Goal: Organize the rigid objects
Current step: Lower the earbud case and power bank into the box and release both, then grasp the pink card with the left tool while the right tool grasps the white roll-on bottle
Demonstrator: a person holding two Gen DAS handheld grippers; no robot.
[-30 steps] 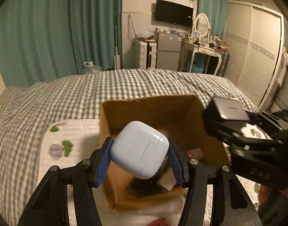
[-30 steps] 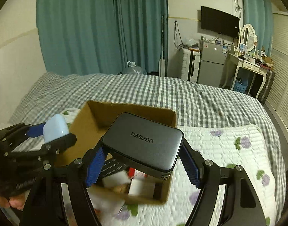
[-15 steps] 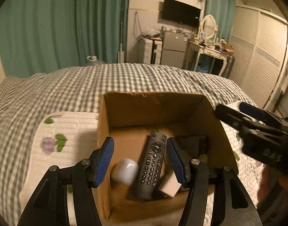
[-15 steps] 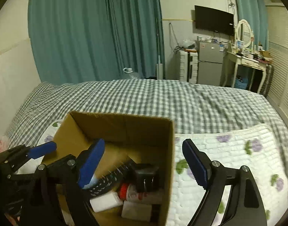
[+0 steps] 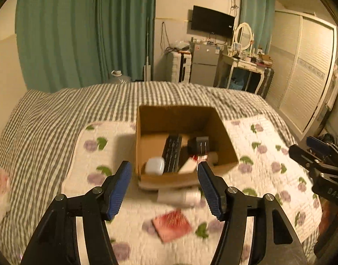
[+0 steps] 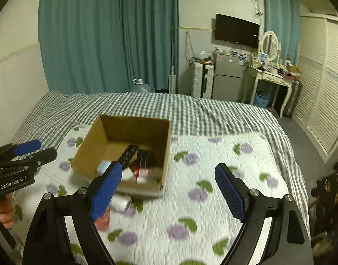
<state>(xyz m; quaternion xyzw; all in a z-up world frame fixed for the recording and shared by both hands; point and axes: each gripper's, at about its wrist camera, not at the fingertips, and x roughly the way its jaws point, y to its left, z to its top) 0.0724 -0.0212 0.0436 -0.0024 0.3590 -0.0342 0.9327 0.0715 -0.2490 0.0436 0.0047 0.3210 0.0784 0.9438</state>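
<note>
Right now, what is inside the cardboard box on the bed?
Inside the cardboard box: a pale blue case, a black remote, a dark charger block, a white item and something red. The near wall and the pile hide whatever lies beneath.

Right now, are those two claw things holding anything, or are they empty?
Left gripper: open, holding nothing.
Right gripper: open, holding nothing.

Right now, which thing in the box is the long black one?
The black remote control, lying lengthwise in the cardboard box; the pale rounded case beside it is short.
</note>
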